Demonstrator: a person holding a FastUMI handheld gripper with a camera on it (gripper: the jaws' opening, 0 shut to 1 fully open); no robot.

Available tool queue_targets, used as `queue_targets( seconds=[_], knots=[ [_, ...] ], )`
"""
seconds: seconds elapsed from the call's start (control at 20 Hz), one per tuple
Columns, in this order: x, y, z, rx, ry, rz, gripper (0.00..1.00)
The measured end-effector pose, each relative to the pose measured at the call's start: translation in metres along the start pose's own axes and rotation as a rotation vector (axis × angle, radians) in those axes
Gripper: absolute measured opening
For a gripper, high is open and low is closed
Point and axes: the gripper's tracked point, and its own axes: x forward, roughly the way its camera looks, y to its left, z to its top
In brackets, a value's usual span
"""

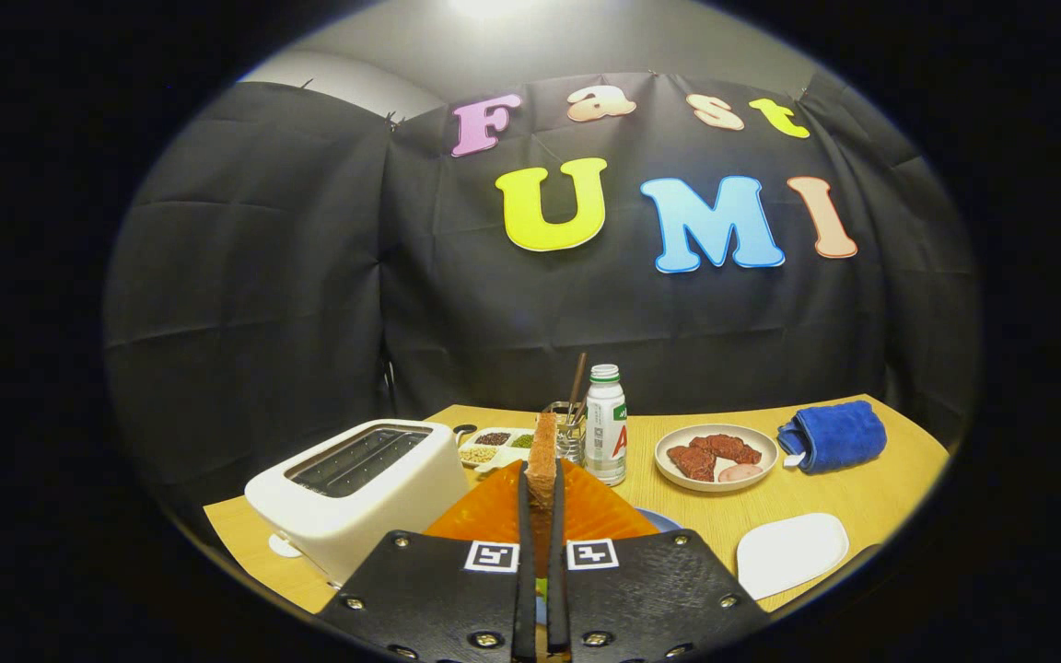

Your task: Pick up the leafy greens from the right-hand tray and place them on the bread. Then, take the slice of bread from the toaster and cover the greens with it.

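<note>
Bread slice held edge-on, on its way to cover the greens.
The fingers (540,497) are clamped on the slice (544,456), lifted clear of the toaster (355,493); a bit of green (542,586) shows low between them. Next, I judge: lower and lay it flat there.

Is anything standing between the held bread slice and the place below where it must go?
Nothing visible does. The claw is shut on the bread slice, held upright above the orange tray. The toaster stands aside.
</note>
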Motion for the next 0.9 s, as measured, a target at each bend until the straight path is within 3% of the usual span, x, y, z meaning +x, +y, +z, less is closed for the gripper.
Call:
queue_targets(
  seconds=[0.9],
  knots=[
    [0.017,0.007,-0.055,0.055,0.097,0.022,0.05]
  ],
)
